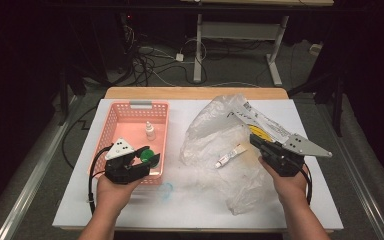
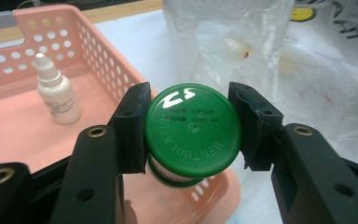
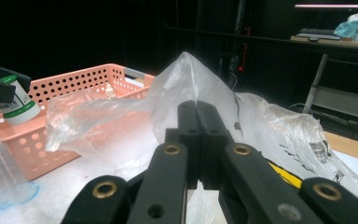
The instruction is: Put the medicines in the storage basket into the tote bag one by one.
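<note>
1. Table (image 1: 130, 210): white top, wooden strip along the far edge; it bears every item below.

2. Plastic bag (image 1: 220, 135): clear, crumpled, printed in black with a yellow mark. The right gripper's (image 3: 198, 109) jaws are pressed together on a fold of its film, which rises in a peak just beyond the fingertips (image 3: 205, 112). In the high view the right gripper (image 1: 256, 141) sits at the bag's right side, held by the person's right hand (image 1: 290, 182).

3. Pink basket (image 1: 125, 112): perforated walls, grey tag on the far rim. It lies beneath and beyond the left gripper's (image 2: 189, 123) fingers.

4. Green-capped jar (image 2: 192, 128): round green lid with embossed lettering, white body with a green band below. Clamped by the lid between the left gripper's two pads (image 2: 133, 126), one on each side, and held above the basket's near right corner. In the high view the left gripper (image 1: 149, 156) holds it over the basket's near end; left hand (image 1: 112, 192) behind.

5. Dropper bottle (image 2: 56, 91): white, upright on the basket floor, well beyond the left fingers and to their left.

6. Small tube (image 1: 230, 155): white, lying within the bag, just to the left of the right gripper's fingertips in the high view.

7. Blue smudge (image 1: 166, 190): on the tabletop, near the basket's near right corner, to the right of the left gripper.
</note>
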A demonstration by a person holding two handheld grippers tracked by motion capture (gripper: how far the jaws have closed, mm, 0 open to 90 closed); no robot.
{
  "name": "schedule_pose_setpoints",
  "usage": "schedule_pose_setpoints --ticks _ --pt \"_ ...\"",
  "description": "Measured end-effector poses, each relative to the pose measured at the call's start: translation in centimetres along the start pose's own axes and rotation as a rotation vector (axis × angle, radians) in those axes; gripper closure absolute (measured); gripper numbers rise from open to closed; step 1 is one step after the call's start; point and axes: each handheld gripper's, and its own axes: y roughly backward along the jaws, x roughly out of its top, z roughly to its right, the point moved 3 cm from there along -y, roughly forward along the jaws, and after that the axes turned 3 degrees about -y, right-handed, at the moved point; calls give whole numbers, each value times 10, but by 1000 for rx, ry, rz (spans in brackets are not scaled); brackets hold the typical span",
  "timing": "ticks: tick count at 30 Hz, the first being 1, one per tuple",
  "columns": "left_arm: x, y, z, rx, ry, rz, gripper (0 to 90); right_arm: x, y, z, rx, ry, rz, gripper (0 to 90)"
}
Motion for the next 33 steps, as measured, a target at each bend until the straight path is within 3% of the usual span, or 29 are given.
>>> schedule_pose_setpoints --ticks 8,15,22,33 --pt "4 0 15 -41 -23 21 501 1 0 0 1 3 3 900" --pt "4 -9 34 -74 -72 -4 501 1 0 0 1 0 3 900" --pt "3 -16 48 -118 -86 -15 501 0 0 0 3 4 3 900" --pt "0 -26 63 -138 -114 -15 501 1 0 -1 5 2 6 900"
